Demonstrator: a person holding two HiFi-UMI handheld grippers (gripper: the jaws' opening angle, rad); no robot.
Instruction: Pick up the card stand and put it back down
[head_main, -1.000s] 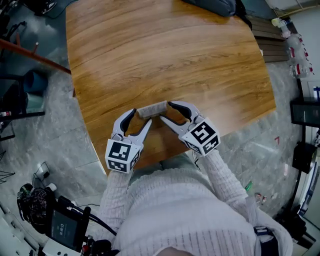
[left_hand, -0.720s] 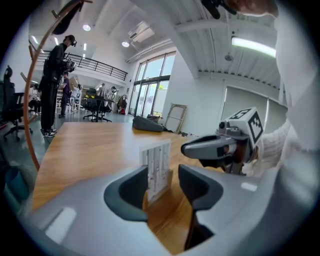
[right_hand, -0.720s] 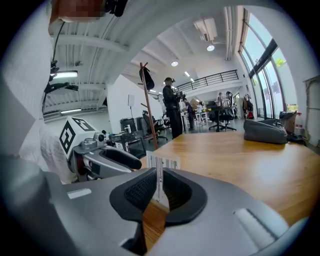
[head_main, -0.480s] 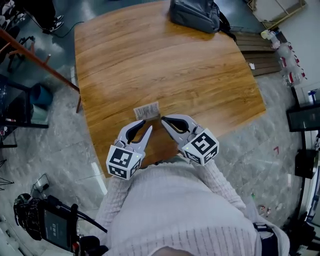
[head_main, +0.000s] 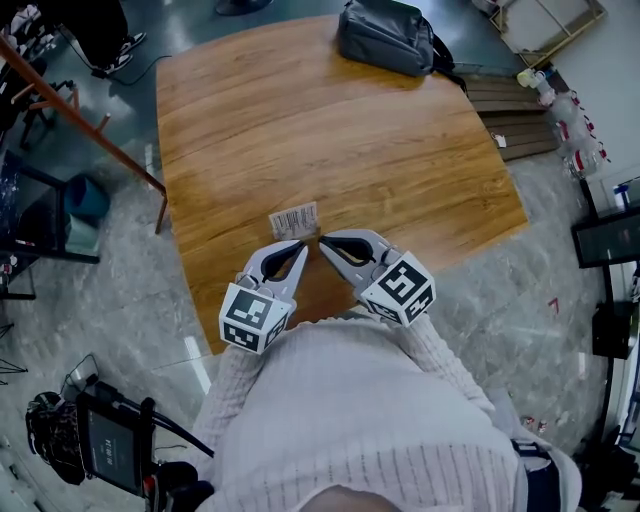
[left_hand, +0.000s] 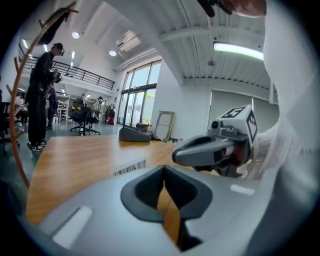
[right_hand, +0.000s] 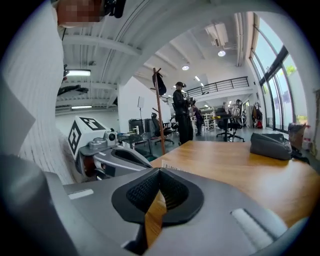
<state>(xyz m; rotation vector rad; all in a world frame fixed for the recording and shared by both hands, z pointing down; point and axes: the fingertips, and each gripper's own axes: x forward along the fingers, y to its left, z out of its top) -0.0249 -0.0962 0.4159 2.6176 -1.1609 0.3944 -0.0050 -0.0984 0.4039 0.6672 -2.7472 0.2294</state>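
Observation:
The card stand (head_main: 294, 220), a small pale upright card with a barcode, stands on the wooden table (head_main: 330, 130) just beyond both grippers. My left gripper (head_main: 299, 244) sits a little short of it, its jaws closing to shut with nothing between them. My right gripper (head_main: 322, 240) is beside it to the right, shut and empty too. In the left gripper view the stand's barcode (left_hand: 129, 168) shows just past my shut jaws, with the right gripper (left_hand: 176, 156) alongside. The right gripper view shows the card stand (right_hand: 171, 167) ahead and the left gripper (right_hand: 150, 165) to its left.
A grey bag (head_main: 390, 38) lies at the table's far edge. The table's near edge runs under my grippers. A coat rack pole (head_main: 80, 110) and a chair (head_main: 50, 215) stand left of the table, and a person (right_hand: 182, 112) beyond it.
Both grippers were open on either side of the card stand; they have drawn back toward me and shut, the right first, then the left. The stand stays on the table.

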